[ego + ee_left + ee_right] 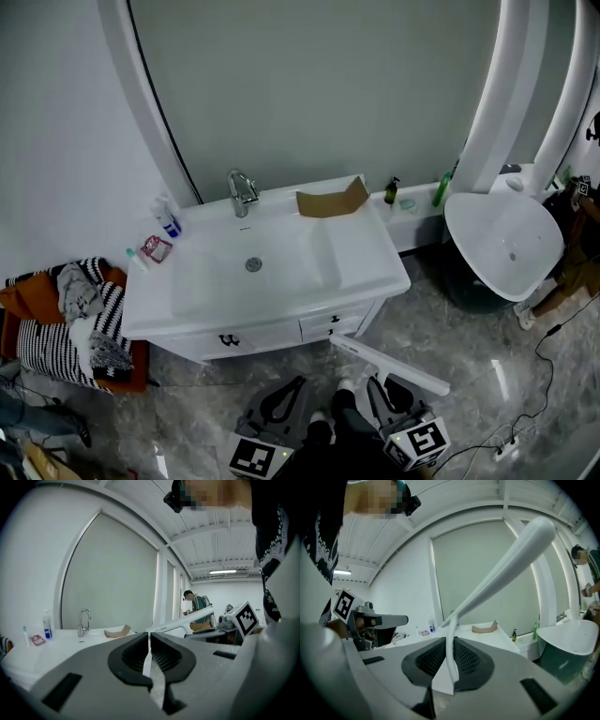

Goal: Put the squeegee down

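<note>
The squeegee [389, 364] is a long white bar held level over the grey floor, just in front of the sink cabinet. My right gripper [375, 384] is shut on its thin white handle. In the right gripper view the handle runs up from between the jaws of the right gripper [450, 656], and the squeegee [501, 569] slants up to the right. My left gripper [292, 386] hangs beside it, low in the head view. The left gripper [149, 641] has its jaws shut with nothing between them. The squeegee [185, 619] shows past them on the right.
A white sink vanity [366, 253] with a chrome faucet [242, 192] and a piece of cardboard [330, 202] stands ahead under a mirror. Striped clothes [66, 319] lie at the left, a white basin [506, 239] at the right. Cables [544, 375] trail over the floor.
</note>
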A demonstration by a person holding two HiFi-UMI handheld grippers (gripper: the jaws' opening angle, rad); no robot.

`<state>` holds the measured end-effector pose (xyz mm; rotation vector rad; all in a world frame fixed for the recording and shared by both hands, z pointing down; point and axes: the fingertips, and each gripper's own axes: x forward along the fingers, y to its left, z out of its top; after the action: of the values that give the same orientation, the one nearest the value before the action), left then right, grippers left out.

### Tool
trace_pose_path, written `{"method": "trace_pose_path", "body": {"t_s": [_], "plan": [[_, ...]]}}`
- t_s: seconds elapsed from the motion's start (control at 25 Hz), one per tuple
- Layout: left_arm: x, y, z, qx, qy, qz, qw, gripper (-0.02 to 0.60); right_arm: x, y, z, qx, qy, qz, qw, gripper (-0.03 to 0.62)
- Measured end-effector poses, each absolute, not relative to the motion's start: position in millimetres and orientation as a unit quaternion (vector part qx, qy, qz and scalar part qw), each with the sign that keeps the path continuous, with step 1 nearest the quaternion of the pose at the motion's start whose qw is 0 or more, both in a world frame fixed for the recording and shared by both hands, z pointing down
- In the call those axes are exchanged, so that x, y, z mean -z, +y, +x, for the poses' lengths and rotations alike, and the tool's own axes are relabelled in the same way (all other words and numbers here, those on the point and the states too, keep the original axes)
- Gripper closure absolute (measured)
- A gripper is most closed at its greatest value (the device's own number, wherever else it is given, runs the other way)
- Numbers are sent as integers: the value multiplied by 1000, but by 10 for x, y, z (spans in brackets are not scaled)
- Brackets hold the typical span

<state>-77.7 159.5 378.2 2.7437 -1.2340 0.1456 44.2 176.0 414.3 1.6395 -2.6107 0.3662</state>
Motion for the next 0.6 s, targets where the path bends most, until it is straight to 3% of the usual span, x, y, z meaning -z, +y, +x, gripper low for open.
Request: {"method": "trace_pose_path", "body": {"t_s": [0.6], "plan": [[-3771,621,-267,-32,-444,893,69,565,-4218,727,1090,-133,-848,510,59,537]]}}
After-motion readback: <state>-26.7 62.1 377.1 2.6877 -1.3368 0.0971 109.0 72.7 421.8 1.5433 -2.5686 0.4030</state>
